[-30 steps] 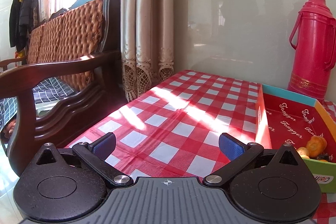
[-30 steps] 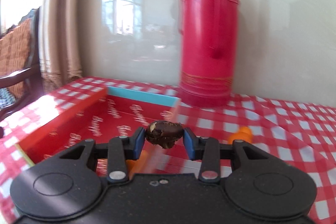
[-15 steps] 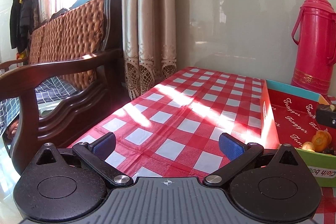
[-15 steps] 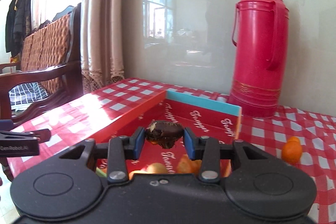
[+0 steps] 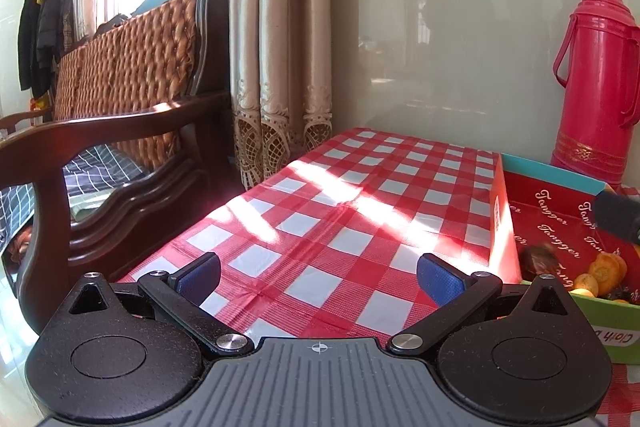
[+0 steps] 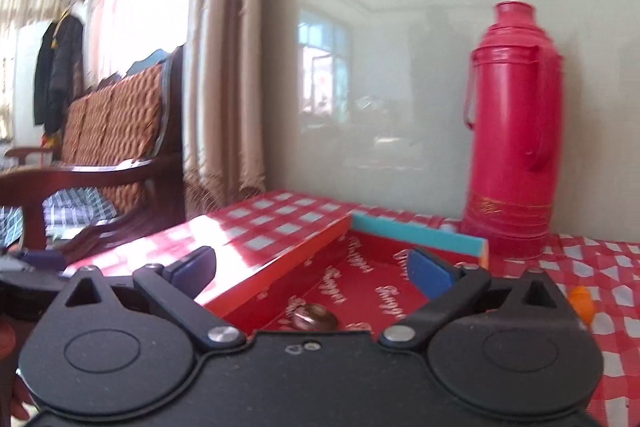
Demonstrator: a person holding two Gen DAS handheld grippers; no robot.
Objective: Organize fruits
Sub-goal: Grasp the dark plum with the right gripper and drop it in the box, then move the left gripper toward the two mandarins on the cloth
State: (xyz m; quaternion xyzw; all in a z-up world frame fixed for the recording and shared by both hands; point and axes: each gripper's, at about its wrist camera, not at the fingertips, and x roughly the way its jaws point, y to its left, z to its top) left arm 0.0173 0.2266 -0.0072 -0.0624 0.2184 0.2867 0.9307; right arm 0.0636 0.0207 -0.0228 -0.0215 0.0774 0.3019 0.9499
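Note:
A red cardboard box [image 6: 280, 263] with a teal far wall lies on the checked table. A dark brown fruit [image 6: 314, 315] lies on its floor, just below my right gripper [image 6: 310, 269], which is open and empty above the box. In the left wrist view the box [image 5: 502, 211] is at the right, with the dark fruit [image 5: 538, 261] and orange fruits [image 5: 602, 269] inside. My left gripper [image 5: 318, 273] is open and empty over the tablecloth, left of the box. An orange fruit [image 6: 582, 303] lies on the table right of the box.
A tall red thermos [image 6: 512, 167] stands behind the box by the wall; it also shows in the left wrist view [image 5: 596, 83]. A wooden sofa [image 5: 120, 147] stands off the table's left edge. Curtains [image 5: 276, 39] hang at the back left.
My right gripper has opened and let go of the dark fruit, which now lies in the box. The left gripper has stayed open and shifted slightly.

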